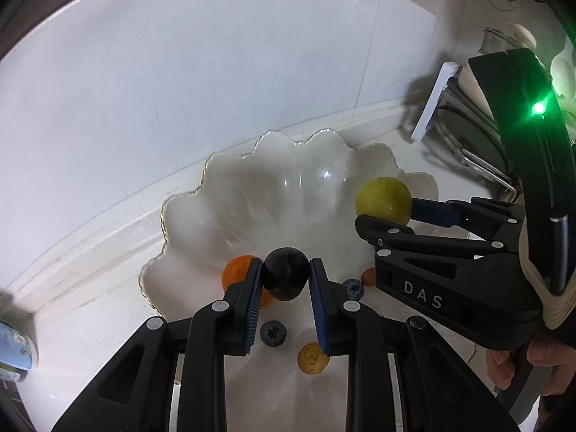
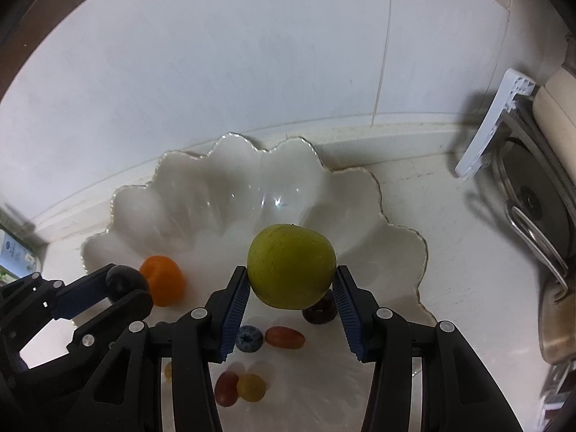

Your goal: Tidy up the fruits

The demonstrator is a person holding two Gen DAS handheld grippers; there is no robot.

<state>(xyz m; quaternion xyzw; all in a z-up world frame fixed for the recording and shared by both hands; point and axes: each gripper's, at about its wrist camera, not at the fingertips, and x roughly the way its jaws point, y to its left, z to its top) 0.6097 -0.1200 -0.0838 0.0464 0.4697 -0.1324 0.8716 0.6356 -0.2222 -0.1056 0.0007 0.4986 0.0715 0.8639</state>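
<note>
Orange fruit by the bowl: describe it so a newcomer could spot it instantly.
Find the white scalloped bowl against the tiled wall. At its front-left edge sits the orange fruit, just beside the dark fruit held in the left gripper. It is the only bright orange piece, and bigger than the blueberries and small grape-like fruits lying nearby.

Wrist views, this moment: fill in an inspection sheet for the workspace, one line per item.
Surface: pale counter against a white tiled wall.
Job's things: scalloped white bowl; orange fruit at its near rim; blueberry, red grape tomato and other small fruits loose on the counter.
Clutter: white plastic piece leaning beside a round metal item; carton at the left.
Grippers: left gripper shut on a dark round fruit; right gripper shut on a green fruit.
Cables: nothing seen.
Surroundings: a hand on the right gripper's handle.
</note>
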